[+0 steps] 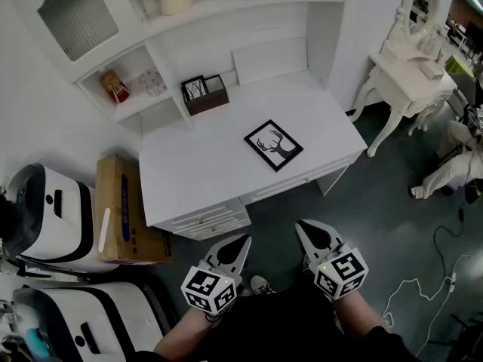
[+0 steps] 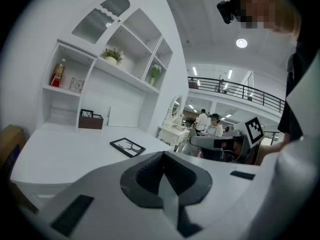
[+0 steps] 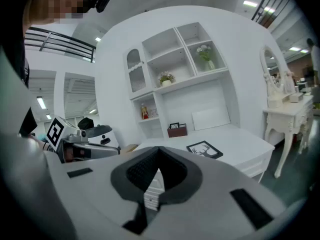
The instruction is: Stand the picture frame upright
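1. Picture frame's support, a wide white wooden desk [image 1: 204, 173], stands well ahead.
2. Lying flat mid-desk, the black rectangular deer-print picture frame [image 1: 273, 145] is untouched.
3. Clenched on nothing, left gripper [image 1: 243, 242] and right gripper [image 1: 303, 228] hang back; next, seemingly, reach in, open, lift an edge.

We face a white flat-topped desk [image 1: 204, 164] with a shelved white hutch [image 1: 215, 47] at twelve o'clock, a white carved dressing table [image 1: 411, 81] at two, a brown cardboard box [image 1: 117, 210] at ten, all on a dark grey floor [image 1: 377, 217].
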Tool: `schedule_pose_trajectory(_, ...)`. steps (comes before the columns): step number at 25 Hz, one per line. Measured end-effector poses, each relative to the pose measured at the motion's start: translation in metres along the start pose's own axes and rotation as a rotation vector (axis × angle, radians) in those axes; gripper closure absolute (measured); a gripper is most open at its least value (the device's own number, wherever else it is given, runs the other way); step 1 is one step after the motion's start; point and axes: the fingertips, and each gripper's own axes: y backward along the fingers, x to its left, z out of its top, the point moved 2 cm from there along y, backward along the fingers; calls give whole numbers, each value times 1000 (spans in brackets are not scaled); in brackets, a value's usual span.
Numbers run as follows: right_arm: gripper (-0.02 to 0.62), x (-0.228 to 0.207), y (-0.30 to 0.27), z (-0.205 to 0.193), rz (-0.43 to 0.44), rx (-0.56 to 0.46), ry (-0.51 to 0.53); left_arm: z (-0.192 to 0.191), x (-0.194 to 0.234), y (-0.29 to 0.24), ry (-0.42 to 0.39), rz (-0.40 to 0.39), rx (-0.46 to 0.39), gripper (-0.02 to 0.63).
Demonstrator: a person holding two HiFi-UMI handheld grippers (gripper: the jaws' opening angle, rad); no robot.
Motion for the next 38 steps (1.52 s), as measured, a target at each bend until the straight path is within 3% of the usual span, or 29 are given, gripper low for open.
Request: schedule_pose_trajectory(38, 592, -4, -12, 15, -42, -28, 15, 4, 22, 4, -4, 18, -13, 601)
